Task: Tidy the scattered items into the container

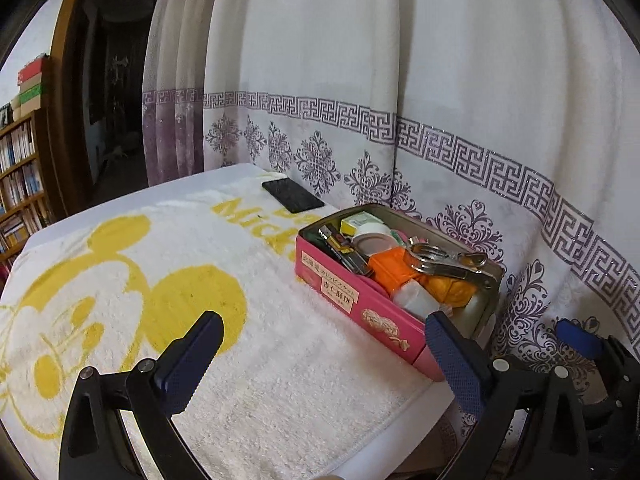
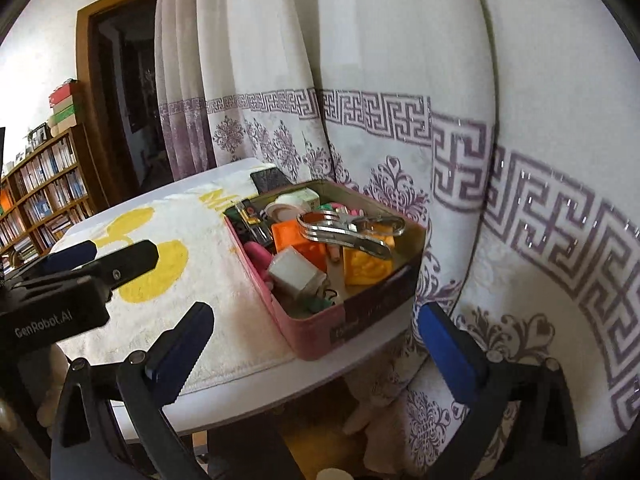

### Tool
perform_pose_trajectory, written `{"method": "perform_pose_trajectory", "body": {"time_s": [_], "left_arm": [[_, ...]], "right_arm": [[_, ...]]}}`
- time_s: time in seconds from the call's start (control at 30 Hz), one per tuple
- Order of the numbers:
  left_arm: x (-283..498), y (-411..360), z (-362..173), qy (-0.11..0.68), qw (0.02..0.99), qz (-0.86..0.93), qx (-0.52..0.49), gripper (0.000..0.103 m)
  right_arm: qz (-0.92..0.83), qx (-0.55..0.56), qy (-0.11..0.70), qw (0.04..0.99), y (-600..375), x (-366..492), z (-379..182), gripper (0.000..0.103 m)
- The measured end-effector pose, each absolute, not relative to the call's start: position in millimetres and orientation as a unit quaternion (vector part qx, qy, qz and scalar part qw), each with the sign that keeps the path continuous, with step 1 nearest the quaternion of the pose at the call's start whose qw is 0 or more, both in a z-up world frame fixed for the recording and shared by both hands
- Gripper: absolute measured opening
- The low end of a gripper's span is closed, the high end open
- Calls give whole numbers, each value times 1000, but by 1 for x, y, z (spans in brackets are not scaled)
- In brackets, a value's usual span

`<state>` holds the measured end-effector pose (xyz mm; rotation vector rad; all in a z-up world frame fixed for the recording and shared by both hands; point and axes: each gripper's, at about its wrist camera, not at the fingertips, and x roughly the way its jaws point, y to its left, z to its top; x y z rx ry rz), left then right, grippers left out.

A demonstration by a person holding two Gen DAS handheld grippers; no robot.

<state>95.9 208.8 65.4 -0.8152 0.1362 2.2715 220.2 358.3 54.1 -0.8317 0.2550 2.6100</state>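
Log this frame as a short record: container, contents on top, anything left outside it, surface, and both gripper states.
container: pink tin, lid off, at the towel's right edge near the curtain
contents on top: metal hole punch lying over an orange block; white cube; tape roll
outside container: black phone at the far edge
surface: white towel with yellow mouse print
left gripper: open, empty
right gripper: open, empty

Both handheld grippers hang with jaws spread wide and nothing between them. The left gripper (image 1: 324,360) shows its blue-padded fingers (image 1: 192,364) at seven and five o'clock in its own view. The right gripper (image 2: 316,360) mirrors that pose, with the left gripper's black body (image 2: 60,304) visible at nine o'clock in the right wrist view.
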Motion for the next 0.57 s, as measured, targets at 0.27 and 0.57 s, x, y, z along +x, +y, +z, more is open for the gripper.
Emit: {"method": "perform_pose_trajectory", "body": {"time_s": [0.27, 0.57], "left_arm": [[92, 228, 50, 68, 363, 859, -355, 102], [97, 236, 50, 93, 358, 867, -334, 102]], "right_arm": [[928, -298, 111, 193, 369, 223, 46, 102], [927, -300, 112, 198, 372, 222, 42, 102]]}}
